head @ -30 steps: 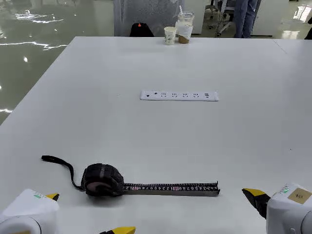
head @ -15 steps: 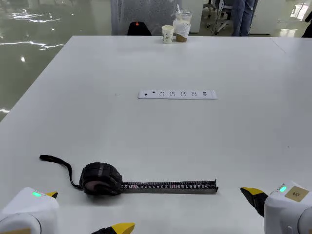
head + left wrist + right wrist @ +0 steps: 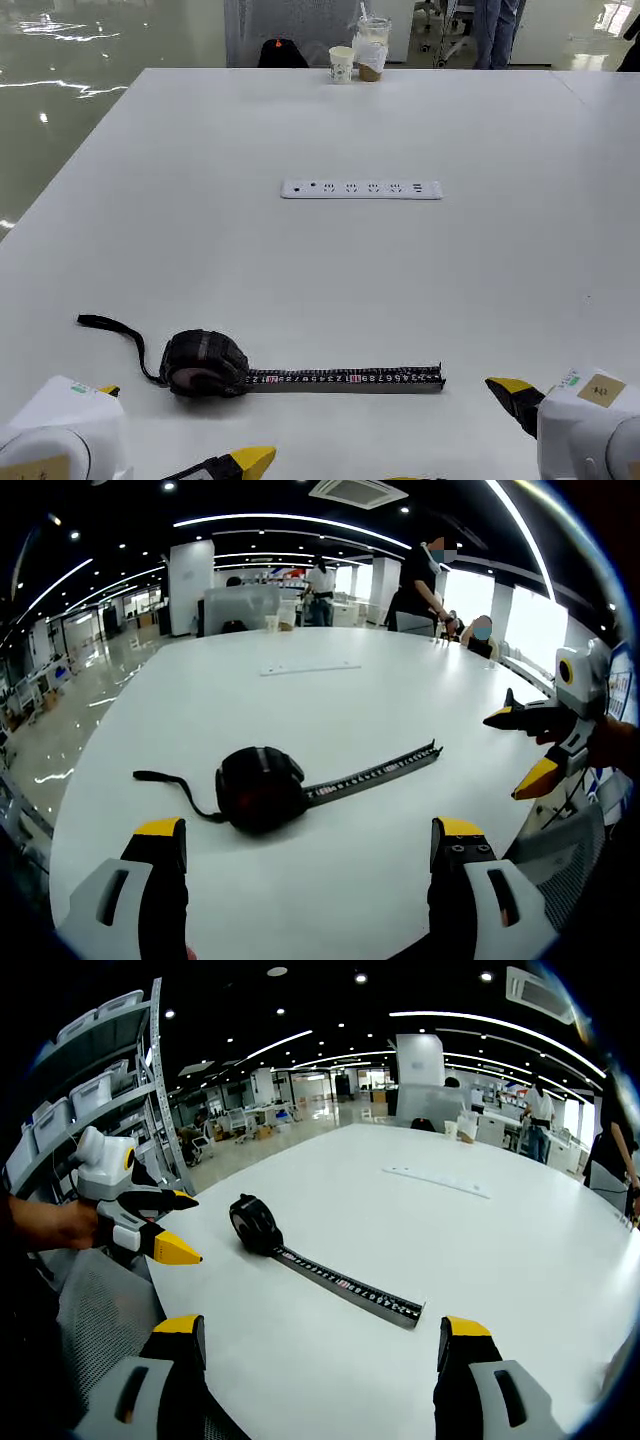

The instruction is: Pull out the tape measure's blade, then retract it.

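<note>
Both hands were low at the near edge of the white table [image 3: 500, 250], and nothing was gripped. My left tongs [image 3: 308, 832] had their yellow-tipped jaws spread wide with only bare tabletop between them. My right tongs [image 3: 320, 1327] were parted just as wide and just as empty. The tape measure [image 3: 262, 788] sat right there, a dark round case flat on the table, straight ahead of the left tongs and clear of both tips. Its black wrist strap [image 3: 170, 782] trailed off to the left of the case. The blade [image 3: 375, 771] lay drawn out flat on the surface, running from the case over toward my right tongs [image 3: 505, 757], which came in from the right side, open, apart from the blade's end. From the right tongs the case [image 3: 255, 1223] sat ahead and to the left. The blade [image 3: 345, 1285] slanted back toward me from it, and its hooked end [image 3: 412, 1315] stopped just ahead of the gap between my jaws, touching neither. My left tongs [image 3: 192, 1230] showed out to the left there, held in a hand, jaws agape, near the case but off it. Well beyond both tongs a white power strip [image 3: 361, 189] lay mid-table. At the far edge stood a paper cup [image 3: 342, 64] beside a clear cup with a straw [image 3: 372, 45].
</note>
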Available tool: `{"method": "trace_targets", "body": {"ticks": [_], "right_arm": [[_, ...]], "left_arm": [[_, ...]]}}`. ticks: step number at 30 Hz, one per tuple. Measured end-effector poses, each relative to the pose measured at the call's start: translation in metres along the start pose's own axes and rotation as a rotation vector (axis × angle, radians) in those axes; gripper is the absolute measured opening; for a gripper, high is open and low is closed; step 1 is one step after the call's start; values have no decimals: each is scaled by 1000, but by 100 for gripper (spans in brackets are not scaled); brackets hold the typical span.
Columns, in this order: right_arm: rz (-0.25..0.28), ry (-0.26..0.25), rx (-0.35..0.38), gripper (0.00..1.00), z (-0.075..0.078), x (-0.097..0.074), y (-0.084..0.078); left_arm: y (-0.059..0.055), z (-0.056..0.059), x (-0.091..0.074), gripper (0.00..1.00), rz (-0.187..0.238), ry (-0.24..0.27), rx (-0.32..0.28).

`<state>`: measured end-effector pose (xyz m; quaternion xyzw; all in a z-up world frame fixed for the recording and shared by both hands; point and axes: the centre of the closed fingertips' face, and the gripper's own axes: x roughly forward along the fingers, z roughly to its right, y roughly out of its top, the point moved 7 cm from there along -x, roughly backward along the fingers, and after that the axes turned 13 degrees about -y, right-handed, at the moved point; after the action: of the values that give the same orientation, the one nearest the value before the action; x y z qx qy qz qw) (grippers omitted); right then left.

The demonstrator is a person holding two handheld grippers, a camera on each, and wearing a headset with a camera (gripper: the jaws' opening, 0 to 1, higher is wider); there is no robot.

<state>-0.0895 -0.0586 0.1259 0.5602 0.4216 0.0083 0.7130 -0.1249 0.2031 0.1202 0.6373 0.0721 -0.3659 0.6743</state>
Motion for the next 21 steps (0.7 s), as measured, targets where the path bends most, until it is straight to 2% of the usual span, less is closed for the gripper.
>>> {"method": "trace_targets", "body": {"ticks": [13, 21], "right_arm": [[-27, 21, -64, 93, 15, 6, -4], [-36, 45, -101, 88, 21, 15, -7]], "left_arm": [[2, -7, 14, 98, -3, 8, 1], [1, -15, 20, 97, -5, 15, -25]]}}
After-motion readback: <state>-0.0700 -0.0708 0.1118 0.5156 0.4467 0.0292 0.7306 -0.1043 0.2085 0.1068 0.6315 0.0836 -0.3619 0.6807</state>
